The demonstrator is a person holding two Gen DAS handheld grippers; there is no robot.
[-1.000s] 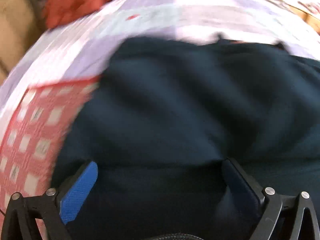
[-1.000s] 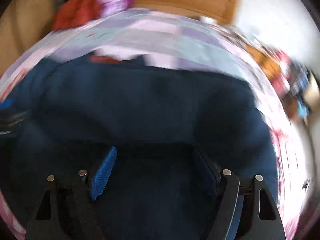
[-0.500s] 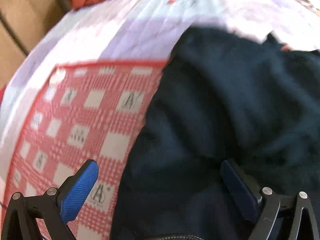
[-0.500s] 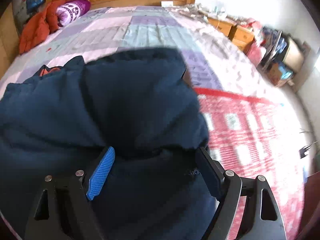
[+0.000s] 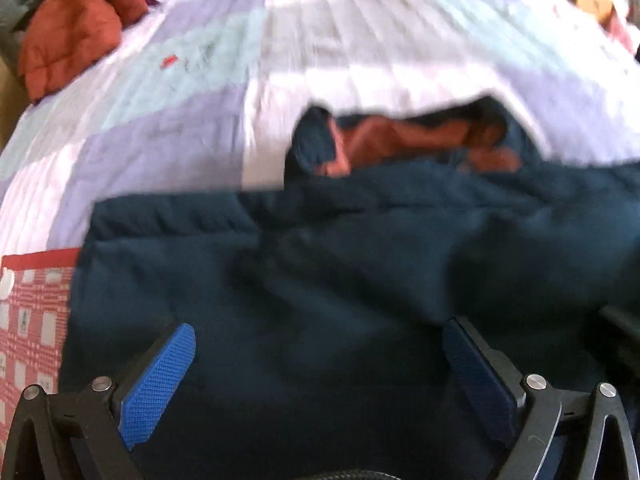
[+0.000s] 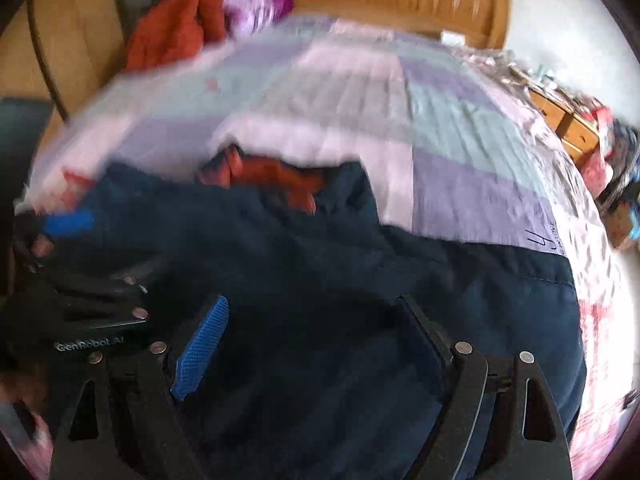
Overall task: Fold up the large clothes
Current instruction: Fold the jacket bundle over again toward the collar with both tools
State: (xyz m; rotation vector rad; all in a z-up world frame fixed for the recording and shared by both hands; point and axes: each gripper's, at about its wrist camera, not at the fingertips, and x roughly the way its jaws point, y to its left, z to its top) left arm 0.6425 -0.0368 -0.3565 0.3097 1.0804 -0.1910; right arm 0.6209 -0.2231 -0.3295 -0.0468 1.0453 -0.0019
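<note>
A quilt [image 6: 460, 128] covers the bed, and on its near half lies the navy jacket [image 5: 320, 280], orange lining showing at the collar. It looks bulky, soft and probably slippery; hems or shoulder seams seem the best holds. Both the left gripper [image 5: 320, 356] and right gripper [image 6: 316, 340] stand spread, gripping nothing. The left gripper's body reads "GenRobot.AI".
</note>
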